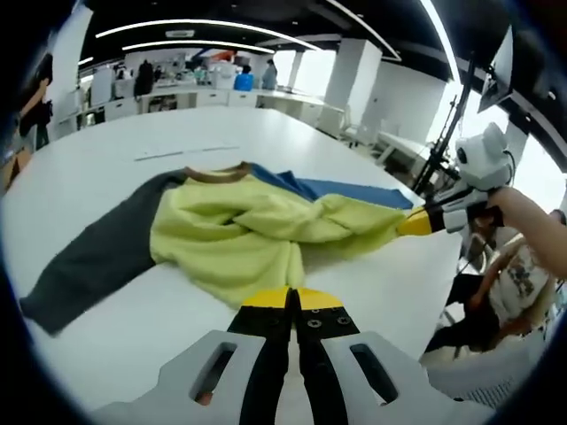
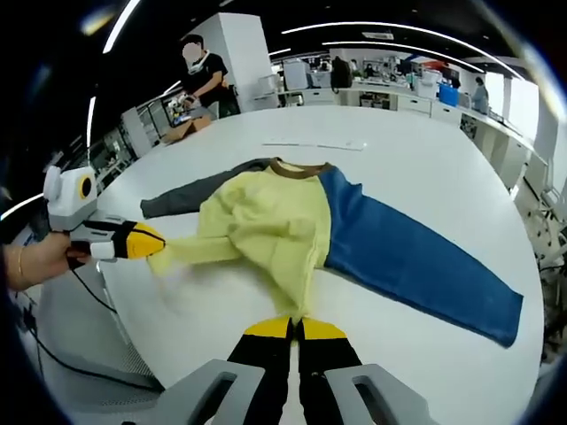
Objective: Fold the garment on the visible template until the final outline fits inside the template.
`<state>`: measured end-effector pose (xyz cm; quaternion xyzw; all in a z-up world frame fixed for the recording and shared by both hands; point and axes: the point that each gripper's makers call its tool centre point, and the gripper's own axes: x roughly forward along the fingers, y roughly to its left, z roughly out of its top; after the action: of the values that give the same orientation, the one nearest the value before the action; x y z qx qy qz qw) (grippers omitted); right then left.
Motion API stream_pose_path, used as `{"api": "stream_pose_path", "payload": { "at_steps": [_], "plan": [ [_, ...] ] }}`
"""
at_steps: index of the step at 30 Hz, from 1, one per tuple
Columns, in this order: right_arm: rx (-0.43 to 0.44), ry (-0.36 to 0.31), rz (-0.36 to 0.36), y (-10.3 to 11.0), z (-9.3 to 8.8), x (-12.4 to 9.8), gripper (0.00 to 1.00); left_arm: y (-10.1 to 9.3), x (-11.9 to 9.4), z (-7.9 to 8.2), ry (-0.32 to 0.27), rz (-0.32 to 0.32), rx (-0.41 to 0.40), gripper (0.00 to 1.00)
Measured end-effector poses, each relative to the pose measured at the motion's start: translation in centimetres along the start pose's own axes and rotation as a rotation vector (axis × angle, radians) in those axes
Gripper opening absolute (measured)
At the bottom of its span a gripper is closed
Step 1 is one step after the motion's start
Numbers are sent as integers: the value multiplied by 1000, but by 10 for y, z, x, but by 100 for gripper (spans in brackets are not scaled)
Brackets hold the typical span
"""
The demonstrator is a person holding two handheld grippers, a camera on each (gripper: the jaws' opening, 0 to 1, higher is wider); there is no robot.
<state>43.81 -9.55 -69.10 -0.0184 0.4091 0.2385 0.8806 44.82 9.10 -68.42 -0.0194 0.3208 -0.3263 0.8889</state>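
On the white table [image 1: 106, 345], a crumpled garment [image 1: 239, 235] pinched at both ends.
Left fingers [image 1: 291, 299] and right fingers [image 2: 295, 328] each closed on yellow fabric; desks [image 2: 390, 99] and people [image 2: 205, 75] beyond.

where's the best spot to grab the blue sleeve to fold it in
Judging from the right gripper view, grip the blue sleeve at its far cuff end, coming in from the table edge. It lies flat and fully stretched out from the yellow body, so the free end should lift and swing over most easily.
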Motion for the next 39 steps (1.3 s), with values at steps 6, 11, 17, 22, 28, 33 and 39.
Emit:
{"api": "stream_pose_path", "payload": {
  "at_steps": [6, 11, 17, 22, 28, 33, 39],
  "plan": [
    [-7, 12, -10, -3, -2, -13, 0, 2, -18, 0, -2, -29, 5, 0],
    [-14, 46, -19, -2, -12, -24, 0, 9, -36, -3, -3, -33, 1, 0],
    [-5, 89, -11, 4, -31, -32, 0, 14, -54, -17, 21, -43, 1, 0],
    [7, 124, -6, 8, -47, -35, 0, 14, -63, -29, 47, -44, -4, 0],
    [6, 169, -7, 14, -67, -35, 0, 25, -68, -49, 95, -17, -11, 0],
    [-25, 223, -32, 11, -84, -35, 0, 30, -72, -64, 130, -16, -23, 0],
    [23, 245, -61, 2, -99, -37, 0, 38, -76, -77, 156, -8, -36, 0]
  ]
}}
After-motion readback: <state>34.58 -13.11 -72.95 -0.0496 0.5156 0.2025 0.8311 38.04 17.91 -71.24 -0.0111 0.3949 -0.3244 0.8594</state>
